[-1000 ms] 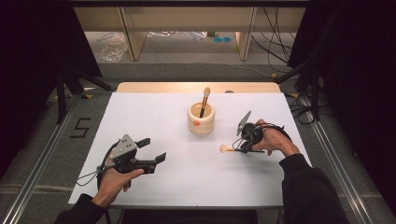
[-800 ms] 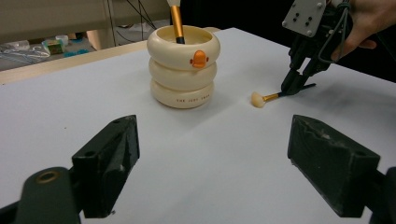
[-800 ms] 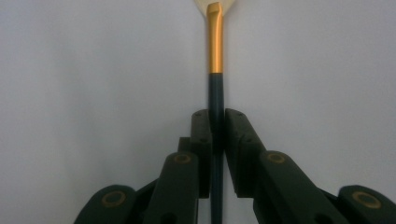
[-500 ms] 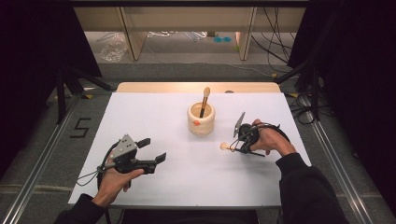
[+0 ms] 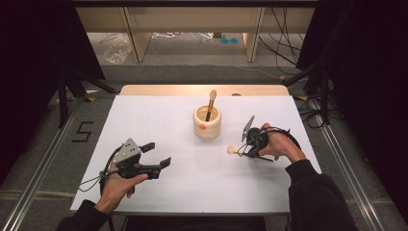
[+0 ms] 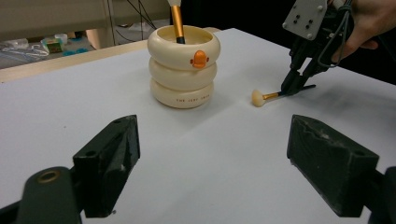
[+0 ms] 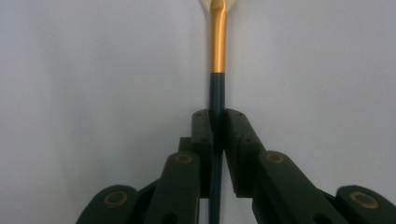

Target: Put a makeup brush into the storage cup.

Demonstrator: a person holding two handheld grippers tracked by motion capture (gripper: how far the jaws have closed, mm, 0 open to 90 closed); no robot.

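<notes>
The right gripper (image 5: 246, 148) is clamping the dark handle of a makeup brush (image 7: 217, 70); in the right gripper view both jaws are pressing against the handle from either side. The brush is lying on the white table (image 5: 159, 115), its pale head (image 5: 231, 150) pointing toward the person's left and its gold ferrule sitting just ahead of the jaws. The brush is resting to the right of the cream ringed holder (image 5: 207, 123), near it but apart from it. The holder is standing upright near the table's middle and is containing a second brush (image 5: 211, 102), head up. The left gripper (image 5: 158, 154) is being held low over the table's near-left area, jaws spread wide with nothing between them, pointing toward the holder, well apart from it.
</notes>
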